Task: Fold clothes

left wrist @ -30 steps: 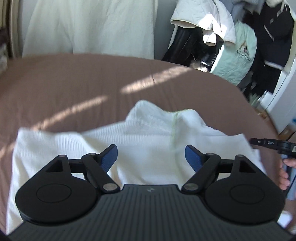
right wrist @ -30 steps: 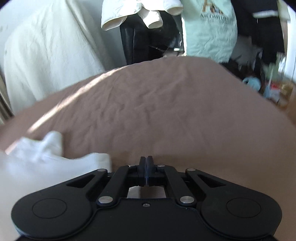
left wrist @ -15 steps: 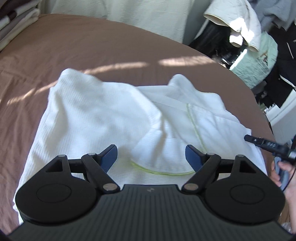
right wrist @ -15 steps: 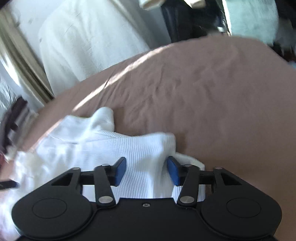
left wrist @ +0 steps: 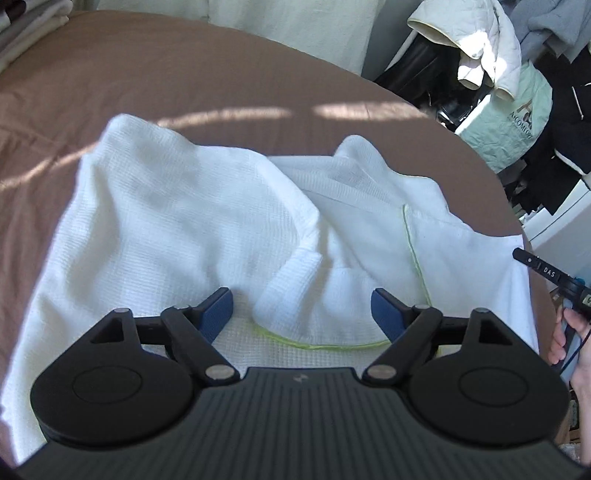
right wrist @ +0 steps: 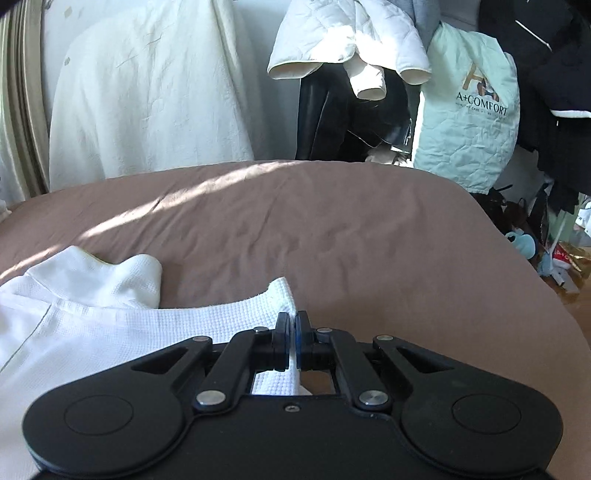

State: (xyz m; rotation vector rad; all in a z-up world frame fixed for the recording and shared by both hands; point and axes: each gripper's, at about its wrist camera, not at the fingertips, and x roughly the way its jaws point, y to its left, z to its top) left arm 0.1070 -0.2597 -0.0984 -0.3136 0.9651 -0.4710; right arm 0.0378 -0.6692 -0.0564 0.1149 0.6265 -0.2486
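Observation:
A white waffle-knit garment (left wrist: 177, 229) with thin yellow-green trim lies spread and rumpled on the brown bed (left wrist: 221, 74). My left gripper (left wrist: 301, 308) is open and empty, hovering over the garment's near middle, where a trimmed flap lies between its blue pads. My right gripper (right wrist: 291, 325) is shut on the garment's right edge (right wrist: 280, 295), low over the bed. The right gripper also shows at the right edge of the left wrist view (left wrist: 546, 273), with the hand that holds it.
Brown bedsheet (right wrist: 369, 229) stretches beyond and right of the garment. A cream cloth (right wrist: 147, 92) hangs behind the bed. Jackets and a pale green bag (right wrist: 469, 110) hang at back right. Clutter lies on the floor at right (right wrist: 554, 258). Folded linens (left wrist: 26, 29) sit far left.
My right gripper opened over the garment's right edge, then closed on it. My left gripper stayed open and rose over the garment, which now shows spread wider.

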